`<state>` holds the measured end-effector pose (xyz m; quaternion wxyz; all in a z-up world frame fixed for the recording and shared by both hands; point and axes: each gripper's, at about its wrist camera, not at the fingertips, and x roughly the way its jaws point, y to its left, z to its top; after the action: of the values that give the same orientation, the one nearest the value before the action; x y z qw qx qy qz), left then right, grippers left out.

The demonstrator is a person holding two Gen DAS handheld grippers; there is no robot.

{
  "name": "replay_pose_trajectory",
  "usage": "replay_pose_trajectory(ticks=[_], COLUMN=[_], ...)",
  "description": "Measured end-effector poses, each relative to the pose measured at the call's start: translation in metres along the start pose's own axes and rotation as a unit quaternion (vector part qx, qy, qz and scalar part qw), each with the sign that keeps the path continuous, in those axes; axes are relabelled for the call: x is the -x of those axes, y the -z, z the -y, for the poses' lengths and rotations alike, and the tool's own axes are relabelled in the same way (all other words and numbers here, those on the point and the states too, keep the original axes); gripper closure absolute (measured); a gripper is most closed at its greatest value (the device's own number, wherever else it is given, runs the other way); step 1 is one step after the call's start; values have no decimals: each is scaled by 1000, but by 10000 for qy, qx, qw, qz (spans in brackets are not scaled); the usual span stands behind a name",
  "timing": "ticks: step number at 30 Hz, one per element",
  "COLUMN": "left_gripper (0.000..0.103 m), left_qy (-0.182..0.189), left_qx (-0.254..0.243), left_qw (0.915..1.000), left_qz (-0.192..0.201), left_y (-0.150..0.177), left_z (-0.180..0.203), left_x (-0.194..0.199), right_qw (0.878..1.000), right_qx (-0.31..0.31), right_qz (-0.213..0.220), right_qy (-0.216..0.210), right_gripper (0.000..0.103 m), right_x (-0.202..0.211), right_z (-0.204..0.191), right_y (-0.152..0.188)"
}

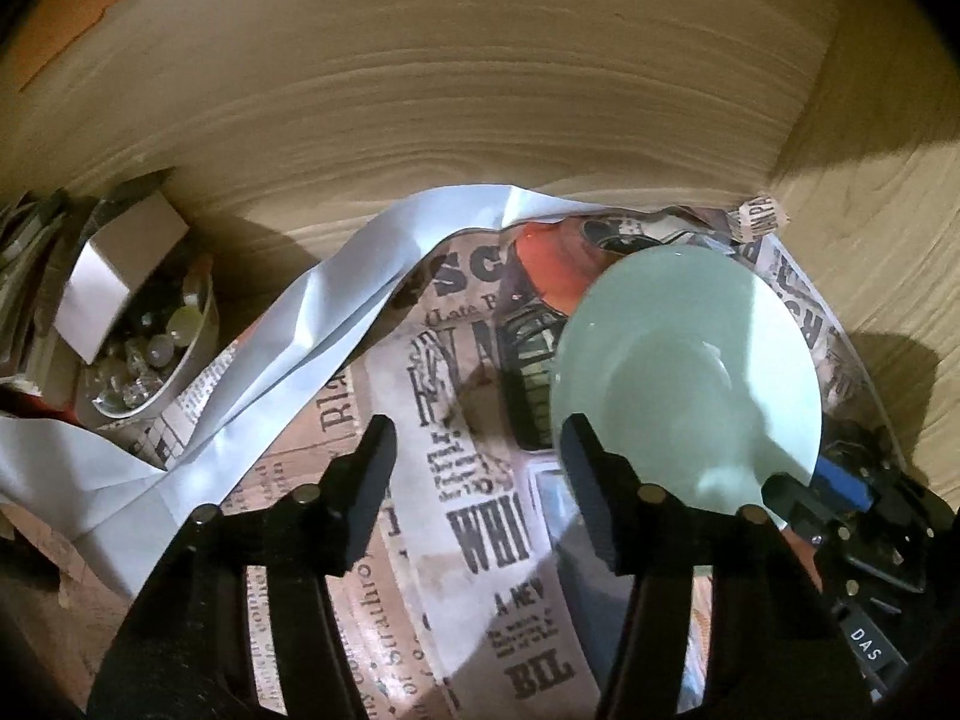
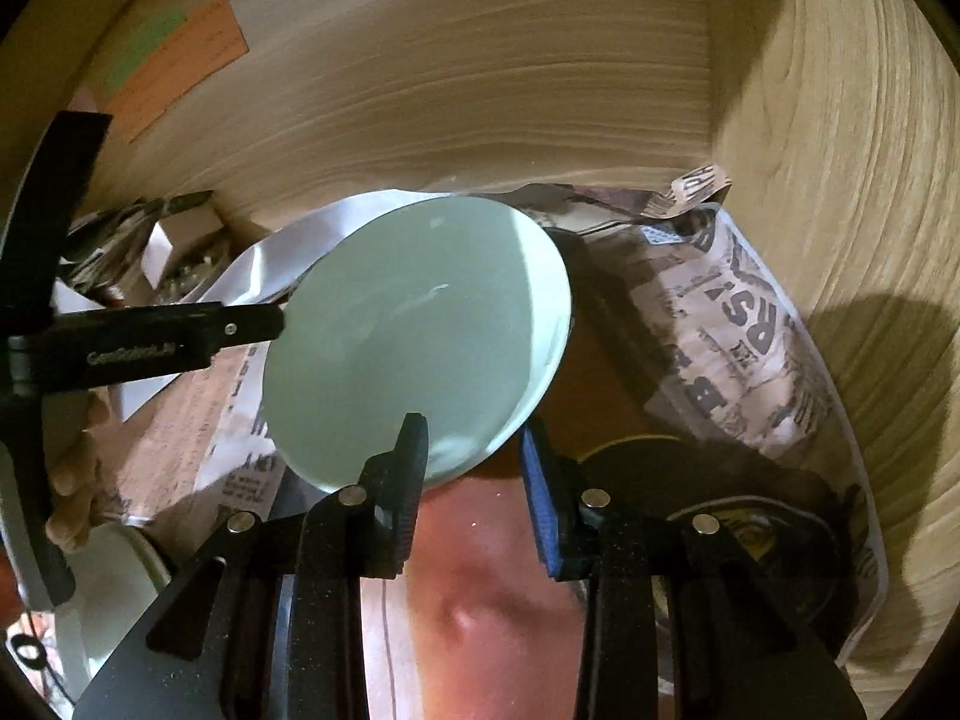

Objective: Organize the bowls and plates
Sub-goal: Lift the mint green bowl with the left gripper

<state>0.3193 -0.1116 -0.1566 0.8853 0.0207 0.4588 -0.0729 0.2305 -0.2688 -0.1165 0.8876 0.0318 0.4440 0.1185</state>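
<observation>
A pale green bowl (image 2: 414,324) hangs tilted above the newspaper-print liner (image 2: 744,348) of a wooden cabinet. My right gripper (image 2: 474,450) is shut on the bowl's near rim, one black finger inside and the blue-padded finger (image 2: 540,480) outside. The left wrist view shows the same bowl (image 1: 684,372) at the right, with the right gripper (image 1: 804,498) on its lower edge. My left gripper (image 1: 477,438) stands open over the liner. Its right finger (image 1: 585,462) sits against the bowl's left rim, and nothing is between its jaws.
An orange plate (image 2: 480,570) lies under the right gripper, with a dark dish (image 2: 660,450) beside it. At the left are a small bowl of glass beads (image 1: 150,360), a grey box (image 1: 120,276) and a folded white sheet (image 1: 312,312). Wooden walls (image 1: 480,90) close in behind and to the right.
</observation>
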Motion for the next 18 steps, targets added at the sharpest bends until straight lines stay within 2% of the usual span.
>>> replay_pose_trajectory(ticks=[6, 8, 13, 18], left_gripper=[65, 76, 91, 91], left_qy=[62, 141, 219, 175], left_qx=[-342, -399, -484, -484], left_qw=[9993, 9989, 9983, 9984], left_qz=[-140, -213, -244, -225], left_y=[-6, -9, -14, -15], left_z=[20, 25, 32, 31], left_x=[-13, -19, -29, -27], right_qw=[9992, 9983, 9983, 9983], right_qx=[-383, -548, -583, -573], right_qz=[-3, -2, 63, 99], right_qy=[-149, -217, -6, 22], right_gripper=[74, 74, 74, 77], right_x=[-6, -8, -16, -15], right_z=[13, 19, 16, 16], right_y=[-4, -6, -9, -10])
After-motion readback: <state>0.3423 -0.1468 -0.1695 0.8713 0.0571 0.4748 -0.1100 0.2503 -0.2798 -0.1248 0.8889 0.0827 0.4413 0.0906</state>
